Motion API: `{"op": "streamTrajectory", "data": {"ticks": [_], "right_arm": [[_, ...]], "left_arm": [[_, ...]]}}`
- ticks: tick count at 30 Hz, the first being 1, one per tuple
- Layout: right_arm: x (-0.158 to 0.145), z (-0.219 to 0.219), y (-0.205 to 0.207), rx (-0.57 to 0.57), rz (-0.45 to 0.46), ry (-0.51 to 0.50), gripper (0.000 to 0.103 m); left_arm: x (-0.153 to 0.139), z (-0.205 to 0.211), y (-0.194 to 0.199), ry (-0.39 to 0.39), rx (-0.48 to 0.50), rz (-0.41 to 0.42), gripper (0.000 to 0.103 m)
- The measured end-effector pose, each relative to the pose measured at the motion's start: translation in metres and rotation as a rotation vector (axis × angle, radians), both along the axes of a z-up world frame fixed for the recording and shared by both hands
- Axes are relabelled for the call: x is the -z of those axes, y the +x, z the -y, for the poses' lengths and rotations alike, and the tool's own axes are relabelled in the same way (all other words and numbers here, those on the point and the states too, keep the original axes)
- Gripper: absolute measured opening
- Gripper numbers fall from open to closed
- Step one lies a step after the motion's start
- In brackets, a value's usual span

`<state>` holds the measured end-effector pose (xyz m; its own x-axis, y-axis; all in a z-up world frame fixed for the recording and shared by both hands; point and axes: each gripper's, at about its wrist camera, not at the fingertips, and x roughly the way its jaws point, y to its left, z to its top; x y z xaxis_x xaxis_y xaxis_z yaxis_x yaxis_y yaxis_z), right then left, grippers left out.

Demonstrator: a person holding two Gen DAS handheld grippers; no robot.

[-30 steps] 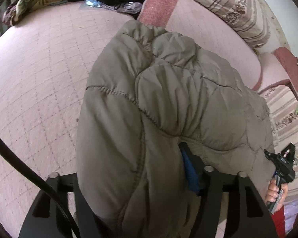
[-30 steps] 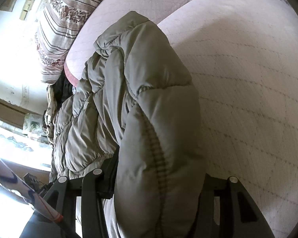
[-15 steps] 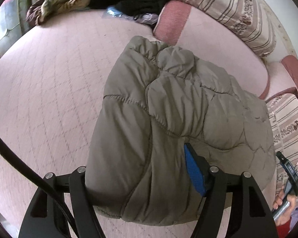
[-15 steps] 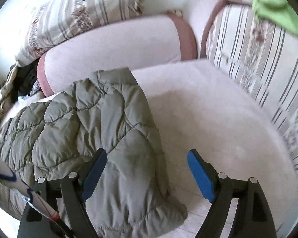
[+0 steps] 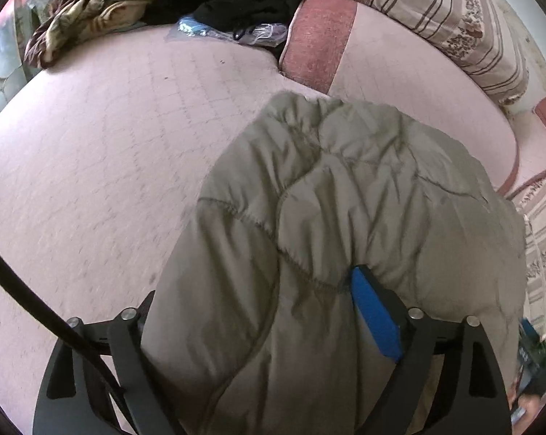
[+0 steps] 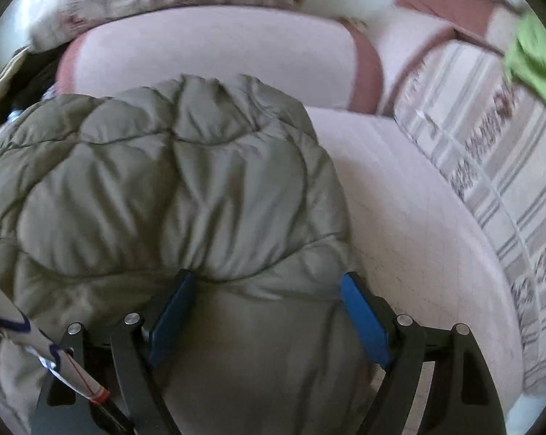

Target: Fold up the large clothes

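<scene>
A puffy olive-grey quilted jacket (image 5: 345, 181) lies bunched and folded on the pink quilted seat (image 5: 91, 145). My left gripper (image 5: 254, 282) straddles its near fold. The jaws are opening, the fabric sits loose between them, the blue face of the right pad (image 5: 374, 311) is bare, and the left finger is hidden under cloth. In the right wrist view the same jacket (image 6: 164, 181) fills the left half. My right gripper (image 6: 269, 277) stands open over its near edge, with both blue pads showing and cloth between them unpinched.
A pink bolster (image 5: 320, 36) and striped cushions (image 5: 436, 7) run behind the jacket. Patterned (image 5: 91, 0) and black clothes (image 5: 243, 0) are piled at the far left. A striped cushion (image 6: 490, 181) with a green cloth (image 6: 534, 61) borders the seat (image 6: 399, 199) on the right.
The right gripper let go of the jacket fold, swung round and now straddles the jacket's edge with wide jaws. The left jaws spread wider and the jacket settled onto the seat.
</scene>
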<state>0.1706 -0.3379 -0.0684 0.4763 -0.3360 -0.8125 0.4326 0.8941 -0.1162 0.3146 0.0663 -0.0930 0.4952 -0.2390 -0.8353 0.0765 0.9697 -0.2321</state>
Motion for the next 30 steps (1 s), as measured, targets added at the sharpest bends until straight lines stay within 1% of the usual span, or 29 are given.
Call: {"op": "streamTrajectory", "data": {"ticks": [2, 3, 5, 7, 8, 11, 12, 14, 15, 17, 18, 20, 22, 24, 28, 30], "right_arm": [[0.009, 0.016, 0.001, 0.033, 0.001, 0.04, 0.093], [0.015, 0.026, 0.002, 0.058, 0.008, 0.096, 0.095], [0.022, 0.041, 0.004, 0.103, 0.024, 0.188, 0.097], [0.028, 0.05, 0.003, 0.129, 0.039, 0.245, 0.098], [0.03, 0.053, 0.003, 0.138, 0.046, 0.258, 0.1], [0.029, 0.053, 0.001, 0.148, 0.065, 0.241, 0.101], [0.027, 0.051, 0.0, 0.153, 0.069, 0.232, 0.102], [0.021, 0.045, -0.002, 0.167, 0.069, 0.18, 0.102], [0.017, 0.038, -0.003, 0.17, 0.067, 0.16, 0.102], [0.007, 0.033, -0.007, 0.184, 0.062, 0.09, 0.102], [0.001, 0.028, -0.01, 0.192, 0.065, 0.054, 0.101], [-0.016, 0.015, -0.02, 0.2, 0.089, -0.012, 0.101], [-0.03, 0.001, -0.03, 0.181, 0.114, -0.049, 0.101], [-0.042, -0.017, -0.037, 0.147, 0.131, -0.074, 0.101], [-0.064, -0.07, -0.042, 0.049, 0.182, -0.064, 0.101], [-0.07, -0.098, -0.038, -0.006, 0.194, -0.065, 0.098]], "left_arm": [[0.003, 0.005, 0.009, 0.002, -0.003, 0.005, 0.095], [0.006, 0.004, 0.012, -0.006, -0.012, 0.008, 0.096], [0.009, 0.0, 0.011, -0.037, -0.022, -0.001, 0.097], [0.006, -0.009, 0.009, -0.083, -0.024, -0.023, 0.097], [0.003, -0.013, 0.007, -0.101, -0.023, -0.025, 0.097], [-0.019, -0.029, -0.008, -0.161, -0.011, 0.018, 0.097], [-0.029, -0.036, -0.014, -0.199, 0.005, 0.031, 0.097], [-0.043, -0.044, -0.021, -0.236, 0.004, 0.045, 0.097], [-0.053, -0.05, -0.027, -0.24, -0.01, 0.058, 0.097], [-0.07, -0.059, -0.042, -0.205, -0.038, 0.095, 0.097], [-0.079, -0.061, -0.055, -0.168, -0.053, 0.123, 0.097], [-0.093, -0.063, -0.08, -0.082, -0.082, 0.192, 0.097], [-0.103, -0.062, -0.11, 0.041, -0.133, 0.273, 0.097], [-0.105, -0.059, -0.138, 0.126, -0.178, 0.339, 0.097], [-0.105, -0.055, -0.169, 0.214, -0.24, 0.422, 0.097], [-0.105, -0.056, -0.18, 0.235, -0.243, 0.463, 0.098]]}}
